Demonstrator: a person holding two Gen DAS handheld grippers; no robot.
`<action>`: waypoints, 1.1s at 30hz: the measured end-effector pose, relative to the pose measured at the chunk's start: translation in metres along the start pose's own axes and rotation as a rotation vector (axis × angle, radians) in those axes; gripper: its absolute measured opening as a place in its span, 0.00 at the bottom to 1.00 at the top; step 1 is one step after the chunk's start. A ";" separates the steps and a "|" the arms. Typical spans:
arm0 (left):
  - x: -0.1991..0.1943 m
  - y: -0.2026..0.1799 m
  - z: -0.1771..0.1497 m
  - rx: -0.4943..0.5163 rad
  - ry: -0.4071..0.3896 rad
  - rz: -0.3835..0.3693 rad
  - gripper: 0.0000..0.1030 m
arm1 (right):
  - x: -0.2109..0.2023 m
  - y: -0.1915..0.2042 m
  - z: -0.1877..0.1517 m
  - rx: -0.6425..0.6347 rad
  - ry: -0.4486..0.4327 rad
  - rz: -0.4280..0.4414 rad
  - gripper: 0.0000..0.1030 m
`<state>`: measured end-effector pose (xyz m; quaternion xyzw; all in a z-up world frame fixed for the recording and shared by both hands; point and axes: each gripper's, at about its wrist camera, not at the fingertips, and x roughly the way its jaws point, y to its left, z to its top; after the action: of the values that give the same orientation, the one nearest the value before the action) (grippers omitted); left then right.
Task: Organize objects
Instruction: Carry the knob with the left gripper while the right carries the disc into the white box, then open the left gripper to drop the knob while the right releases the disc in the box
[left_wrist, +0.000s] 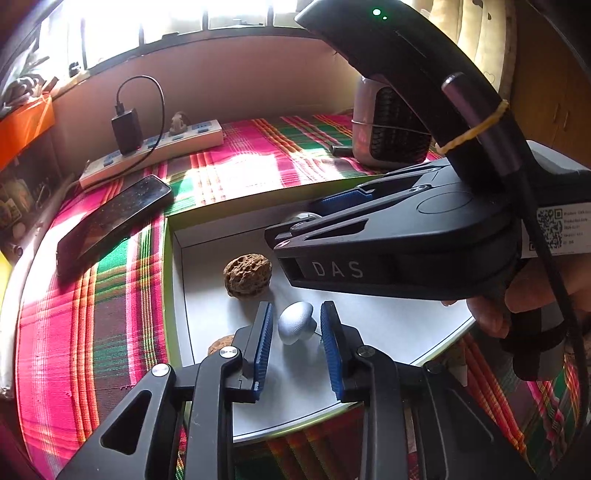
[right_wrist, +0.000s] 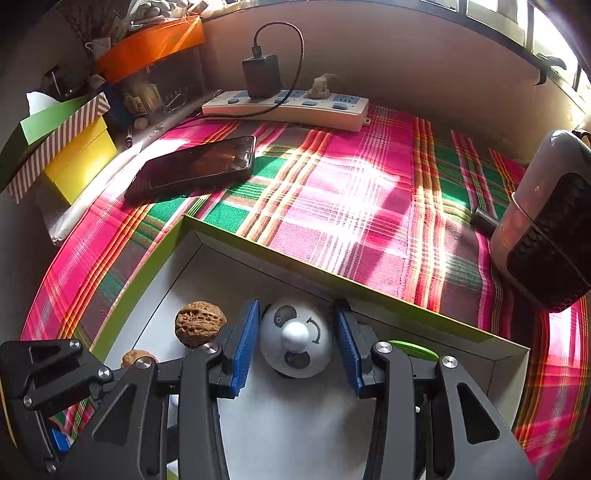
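Note:
A shallow white box with a green rim (left_wrist: 168, 266) (right_wrist: 236, 236) lies on a plaid cloth. In it lie a walnut (left_wrist: 246, 274) (right_wrist: 200, 322), a second walnut (left_wrist: 221, 344) (right_wrist: 136, 357), a small silver mushroom-shaped piece (left_wrist: 296, 322) and a white panda-faced dome (right_wrist: 295, 339). My left gripper (left_wrist: 296, 325) is open, its blue pads on either side of the silver piece without touching it. My right gripper (right_wrist: 295, 338) is open around the panda dome, left pad close to it. The right gripper also shows in the left wrist view (left_wrist: 369, 229), above the box.
A black phone (left_wrist: 110, 225) (right_wrist: 195, 166) lies on the cloth beyond the box. A white power strip with a charger (left_wrist: 155, 151) (right_wrist: 284, 105) sits by the wall. A pink and black heater (left_wrist: 388, 125) (right_wrist: 546, 221) stands at right. Boxes (right_wrist: 74, 151) stand at left.

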<state>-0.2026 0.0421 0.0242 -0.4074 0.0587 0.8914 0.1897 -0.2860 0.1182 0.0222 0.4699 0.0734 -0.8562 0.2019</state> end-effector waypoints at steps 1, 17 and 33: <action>0.000 0.000 0.000 0.000 0.001 -0.002 0.27 | 0.000 0.000 0.000 0.003 0.000 0.004 0.45; -0.005 0.001 -0.001 -0.020 0.016 0.023 0.37 | -0.011 0.000 -0.002 0.029 -0.027 -0.012 0.55; -0.027 0.003 -0.009 -0.042 -0.008 0.025 0.37 | -0.041 -0.003 -0.013 0.091 -0.079 -0.042 0.55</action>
<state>-0.1816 0.0288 0.0384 -0.4071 0.0442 0.8963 0.1700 -0.2574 0.1366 0.0494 0.4429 0.0364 -0.8805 0.1653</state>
